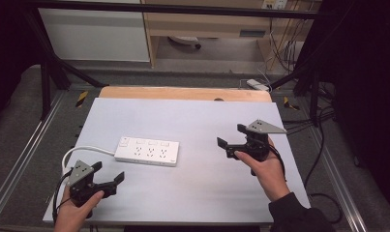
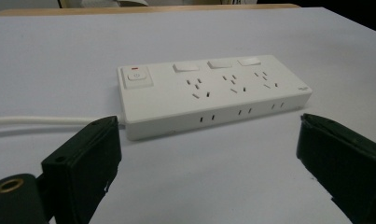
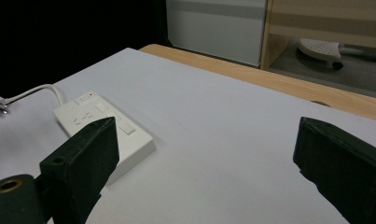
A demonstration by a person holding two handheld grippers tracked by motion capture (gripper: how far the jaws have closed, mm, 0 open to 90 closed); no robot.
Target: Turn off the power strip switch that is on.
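The left claw [image 1: 108, 175] hangs released, jaws wide apart, near the strip's [image 1: 147, 151] front left, over the desk's [image 1: 192, 121] pale grey sheet. The white strip lies flat left of the desk's middle, its cord [image 1: 79, 151] curling off its left end toward the desk edge. Well right of the strip, the right claw [image 1: 231, 136] is likewise released, empty. Behind the strip, a bare wooden band [image 1: 183, 93] edges the desk; beyond it grey floor [image 1: 158, 77], a white cabinet [image 1: 96, 34] and a wooden shelf unit [image 1: 207, 24].
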